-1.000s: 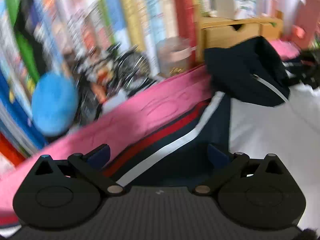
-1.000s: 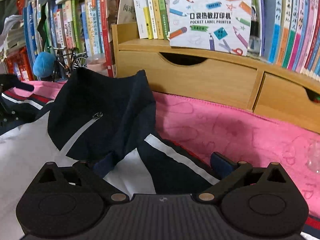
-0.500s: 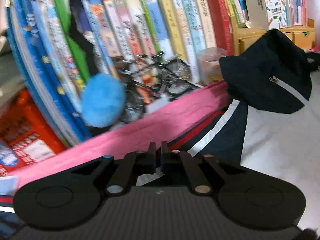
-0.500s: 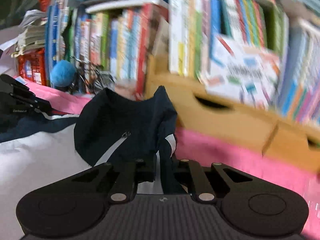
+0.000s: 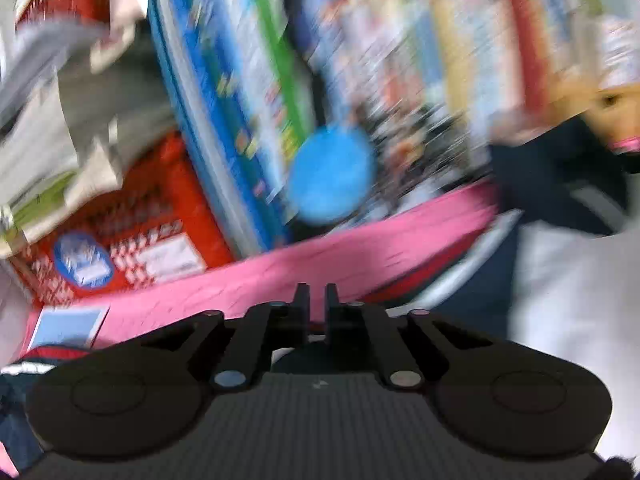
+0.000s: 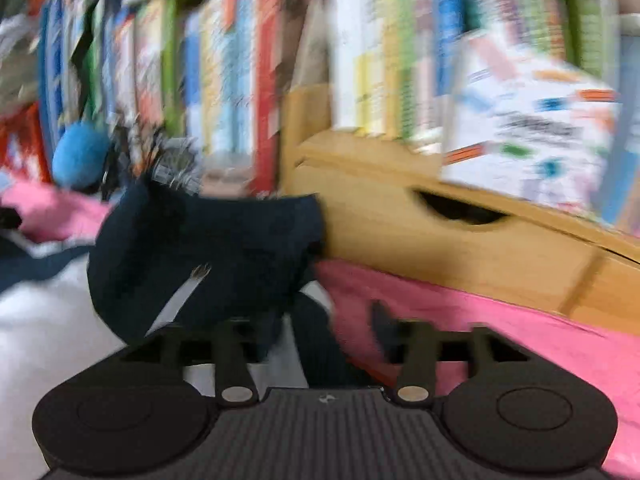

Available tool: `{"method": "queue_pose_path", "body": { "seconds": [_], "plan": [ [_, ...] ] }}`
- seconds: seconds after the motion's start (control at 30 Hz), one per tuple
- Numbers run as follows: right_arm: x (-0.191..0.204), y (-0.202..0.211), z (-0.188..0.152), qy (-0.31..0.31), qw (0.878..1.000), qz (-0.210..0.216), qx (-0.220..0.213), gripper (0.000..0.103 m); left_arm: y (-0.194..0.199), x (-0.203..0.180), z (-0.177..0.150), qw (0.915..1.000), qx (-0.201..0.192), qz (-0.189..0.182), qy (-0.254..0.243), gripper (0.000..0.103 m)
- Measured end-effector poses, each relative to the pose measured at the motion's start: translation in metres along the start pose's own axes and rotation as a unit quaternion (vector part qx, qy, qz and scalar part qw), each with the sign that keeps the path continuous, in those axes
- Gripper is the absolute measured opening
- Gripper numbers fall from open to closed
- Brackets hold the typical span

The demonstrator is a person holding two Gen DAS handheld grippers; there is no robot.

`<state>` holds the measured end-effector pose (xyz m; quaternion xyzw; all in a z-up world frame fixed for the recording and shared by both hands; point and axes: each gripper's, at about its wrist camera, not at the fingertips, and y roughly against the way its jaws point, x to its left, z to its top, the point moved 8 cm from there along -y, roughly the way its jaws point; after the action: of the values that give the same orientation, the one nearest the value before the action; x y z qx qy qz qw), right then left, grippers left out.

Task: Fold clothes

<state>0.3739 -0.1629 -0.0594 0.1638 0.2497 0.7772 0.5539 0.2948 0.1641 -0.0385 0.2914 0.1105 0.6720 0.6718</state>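
The navy and white jacket (image 6: 208, 252) lies spread on the pink cloth (image 6: 460, 320) over the bench, its dark collar bunched up vs the wooden drawer unit (image 6: 440, 240), white body panel toward me in both views. My left tool (image 5: 316, 300) has its fingers pressed nearly together w/ only a slim gap, tips over the pink cloth by the jacket's striped edge, can't tell if fabric is pinched there; my right tool (image 6: 316, 320) is spread wide over the navy part just below the collar. Behind: blurred row of books (image 6: 360, 60), a blue pom-pom (image 5: 330, 176), a red crate (image 5: 132, 232)
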Motion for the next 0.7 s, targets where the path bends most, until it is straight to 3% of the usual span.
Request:
{"method": "queue_pose_path", "body": {
  "seconds": [0.03,0.17,0.27,0.37,0.47,0.57,0.63,0.7],
  "plan": [
    [-0.002,0.016,0.001,-0.014,1.0,0.013,-0.01,0.075,0.016,-0.006,0.003,0.9997,-0.011,-0.021,0.0,0.015],
    [0.011,0.082,-0.013,-0.043,0.995,0.092,-0.015,0.084,0.079,-0.049,-0.01,0.9914,-0.019,-0.128,0.016,0.035],
    [0.022,0.116,-0.056,-0.003,0.995,0.098,0.017,0.084,0.102,-0.086,-0.043,0.9867,-0.004,-0.161,-0.024,0.045],
    [0.033,0.151,-0.099,0.037,0.993,0.103,0.049,0.084,0.101,-0.095,-0.079,0.9895,0.027,-0.128,-0.062,0.048],
    [0.037,0.185,-0.141,0.074,0.989,0.098,0.078,0.084,0.108,-0.063,-0.094,0.9962,0.022,-0.068,-0.05,0.054],
    [-0.023,0.217,-0.167,0.047,0.996,-0.014,0.078,0.094,0.117,-0.025,-0.108,0.9972,0.039,0.028,-0.058,0.055],
    [-0.059,0.245,-0.181,0.0,0.993,-0.091,0.078,0.093,0.137,-0.015,-0.115,0.9973,0.038,0.044,-0.046,0.052],
    [-0.065,0.284,-0.192,-0.004,0.99,-0.133,0.052,0.09,0.169,-0.02,-0.12,0.9987,0.02,0.031,-0.035,0.052]
  ]
}}
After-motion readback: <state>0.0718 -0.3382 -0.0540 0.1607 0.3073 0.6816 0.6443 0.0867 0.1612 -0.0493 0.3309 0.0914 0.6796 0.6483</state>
